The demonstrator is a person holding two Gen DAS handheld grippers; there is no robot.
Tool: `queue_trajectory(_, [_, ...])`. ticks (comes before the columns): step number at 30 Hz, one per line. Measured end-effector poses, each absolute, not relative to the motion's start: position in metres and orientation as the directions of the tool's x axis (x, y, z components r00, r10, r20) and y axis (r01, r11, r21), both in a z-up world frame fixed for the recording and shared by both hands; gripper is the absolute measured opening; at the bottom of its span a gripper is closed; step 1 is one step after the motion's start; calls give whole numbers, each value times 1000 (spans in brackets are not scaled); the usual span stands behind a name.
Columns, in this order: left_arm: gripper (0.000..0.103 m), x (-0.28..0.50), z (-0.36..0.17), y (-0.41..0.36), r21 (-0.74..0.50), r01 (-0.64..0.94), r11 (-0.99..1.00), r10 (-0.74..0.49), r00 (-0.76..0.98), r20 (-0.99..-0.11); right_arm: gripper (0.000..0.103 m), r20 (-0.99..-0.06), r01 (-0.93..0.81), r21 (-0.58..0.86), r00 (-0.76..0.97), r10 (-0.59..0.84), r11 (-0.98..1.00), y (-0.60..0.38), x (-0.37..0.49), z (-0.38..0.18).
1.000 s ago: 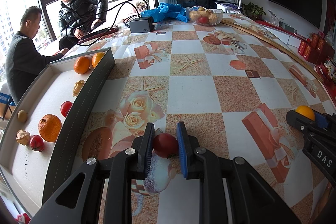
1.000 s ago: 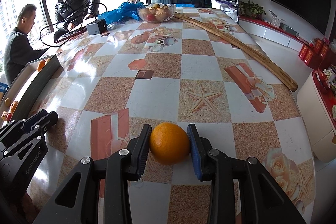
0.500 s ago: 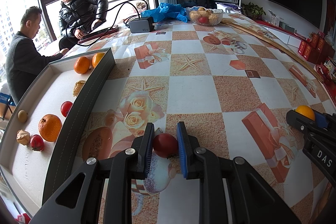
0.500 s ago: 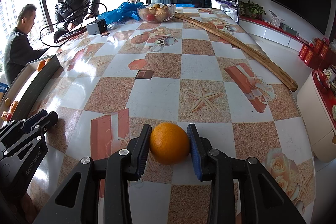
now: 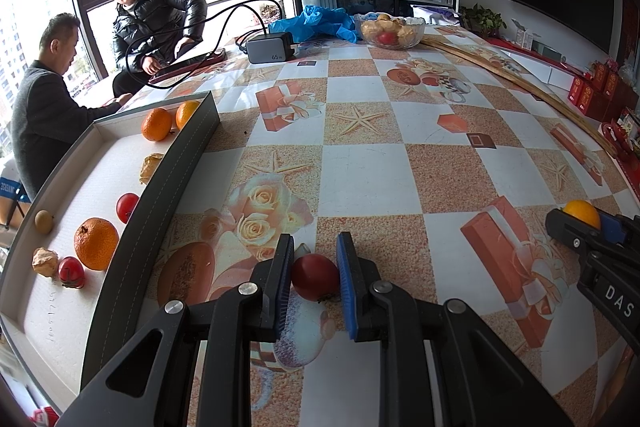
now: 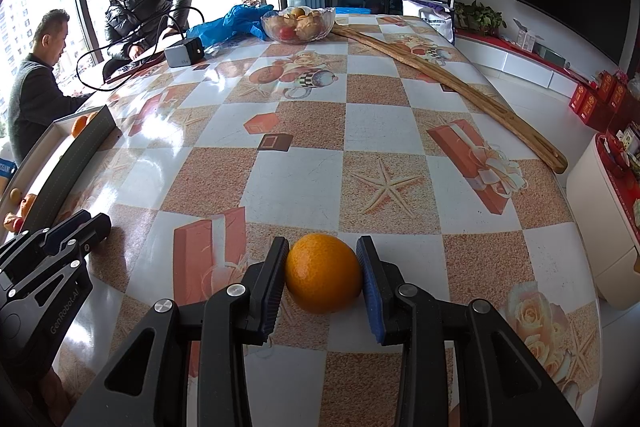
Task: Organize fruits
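Left wrist view: my left tongs (image 5: 311,281) pinch a red fruit (image 5: 315,277), right tongs (image 6: 323,277) clamp an orange (image 6: 323,272), both held ready for the tray (image 5: 160,187) alongside.

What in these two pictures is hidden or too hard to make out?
- Left view: dark grey tray wall hides part of the small red fruit and the crinkled tan piece.
- Both views: clear glass bowl, contents too small to identify.
- Right view: tray mostly cut off by the edge.
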State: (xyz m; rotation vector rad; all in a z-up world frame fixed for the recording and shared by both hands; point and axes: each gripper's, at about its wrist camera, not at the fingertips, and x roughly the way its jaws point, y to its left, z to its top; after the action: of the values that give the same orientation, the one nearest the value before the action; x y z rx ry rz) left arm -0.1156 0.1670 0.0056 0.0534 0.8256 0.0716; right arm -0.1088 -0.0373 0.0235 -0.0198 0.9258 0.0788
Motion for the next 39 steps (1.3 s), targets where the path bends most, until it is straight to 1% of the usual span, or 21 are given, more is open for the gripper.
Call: queue_trajectory(39, [23, -116, 5, 167, 76, -43, 996, 85, 676, -732, 37, -801, -79, 5, 597, 51, 997, -36, -108, 24])
